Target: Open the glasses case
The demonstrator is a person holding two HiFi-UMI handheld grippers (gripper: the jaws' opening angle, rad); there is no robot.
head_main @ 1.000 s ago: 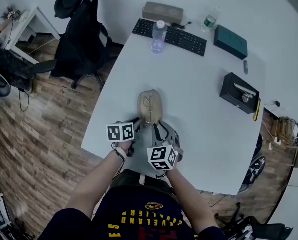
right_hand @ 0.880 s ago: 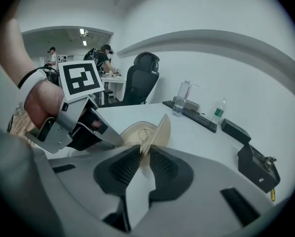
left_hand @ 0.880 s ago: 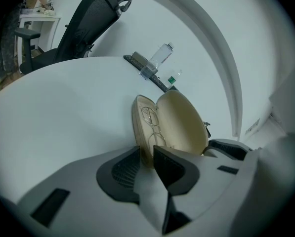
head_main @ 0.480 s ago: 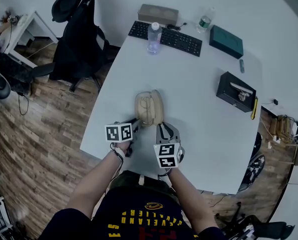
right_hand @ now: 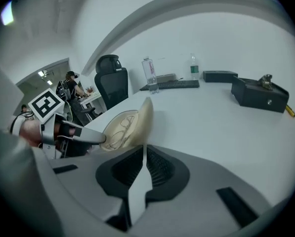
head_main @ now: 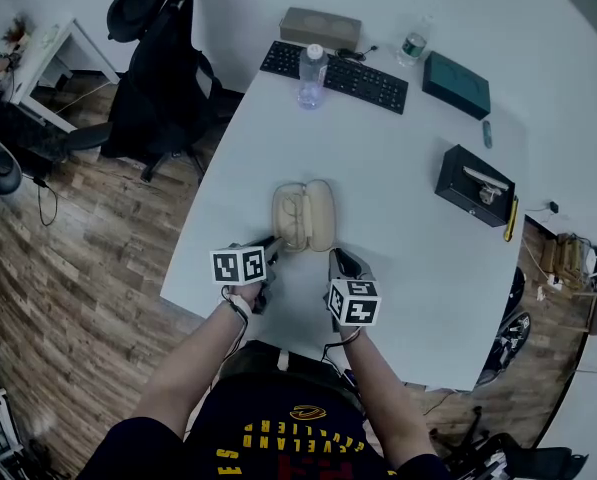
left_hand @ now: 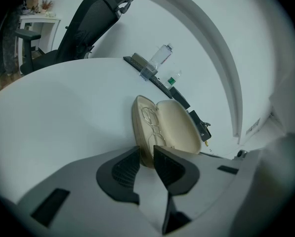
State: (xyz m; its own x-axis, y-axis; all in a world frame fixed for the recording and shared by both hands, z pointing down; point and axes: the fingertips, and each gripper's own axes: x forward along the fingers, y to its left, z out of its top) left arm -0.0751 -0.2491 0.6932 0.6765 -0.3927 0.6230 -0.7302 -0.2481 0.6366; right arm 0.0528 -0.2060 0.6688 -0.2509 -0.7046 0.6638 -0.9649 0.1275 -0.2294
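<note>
A black office chair [head_main: 163,68] stands off the left edge of the white table [head_main: 398,158]. On the near part of the table, the left gripper [head_main: 274,242] reaches in from the left and points down at the near end of the glasses case [head_main: 303,215]. In the left gripper view its jaws stand partly apart with that end of the case's lower half between them. The pads seem to press on it from both sides, though the contact is hard to make out at that angle. The case lies open near the middle of the table's near half. Its tan lid is swung over to the right of the base, and a pair of thin wire glasses [head_main: 292,211] lies in the base. Just right of the case and clear of it, the right gripper [head_main: 336,260] points down at bare table. Its jaws have just been closing and now stand almost together with nothing between them. At the far edge sit a water bottle [head_main: 313,76] and a keyboard [head_main: 335,71], with a teal box [head_main: 456,85] further right and a black box [head_main: 475,185] near the right edge.
</note>
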